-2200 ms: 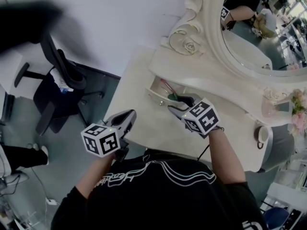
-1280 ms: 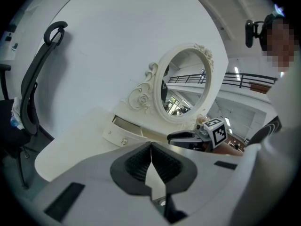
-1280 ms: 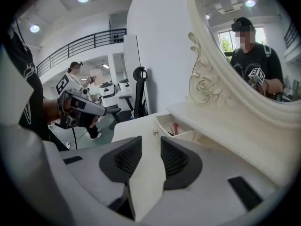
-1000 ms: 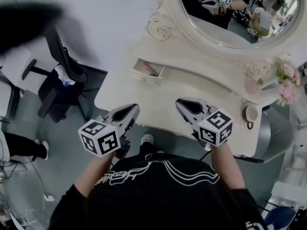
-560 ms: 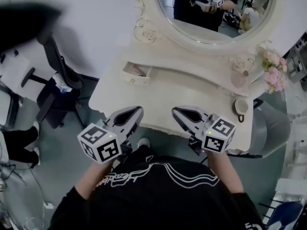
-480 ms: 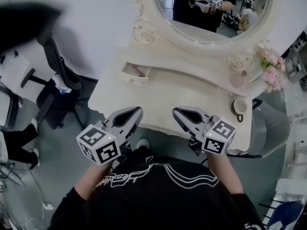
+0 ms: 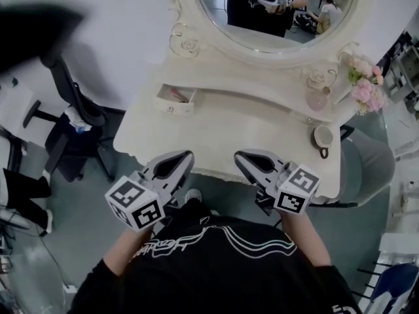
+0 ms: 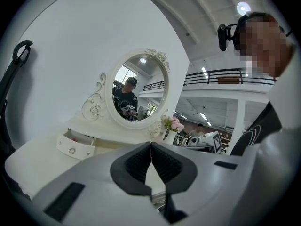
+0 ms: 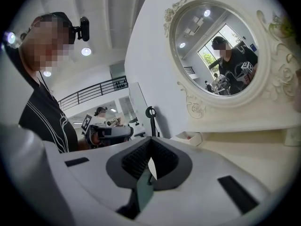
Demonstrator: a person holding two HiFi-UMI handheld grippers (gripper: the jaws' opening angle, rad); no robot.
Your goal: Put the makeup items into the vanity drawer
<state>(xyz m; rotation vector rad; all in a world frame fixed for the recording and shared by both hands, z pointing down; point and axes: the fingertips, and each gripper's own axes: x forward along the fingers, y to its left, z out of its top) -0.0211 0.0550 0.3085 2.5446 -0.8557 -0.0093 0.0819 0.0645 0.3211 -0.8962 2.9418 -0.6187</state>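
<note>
The vanity drawer [image 7: 175, 101] stands open at the desk's left rear corner, below the mirror's scrolled frame. A slim pink-red makeup item [image 7: 178, 95] lies inside it; what else it holds I cannot make out. The cream desk [image 7: 226, 131] carries a mug [image 7: 322, 136] near its right edge and pink flowers [image 7: 365, 87] at its right rear corner. The oval mirror [image 7: 275, 8] rises along the rear edge. At the front edge, well apart from the drawer, the left gripper [image 7: 185, 156] and the right gripper [image 7: 239, 156] hover side by side. Each has its jaws pressed together with nothing between them. A black office chair [image 7: 69, 126] stands on the floor off the desk's left edge.
</note>
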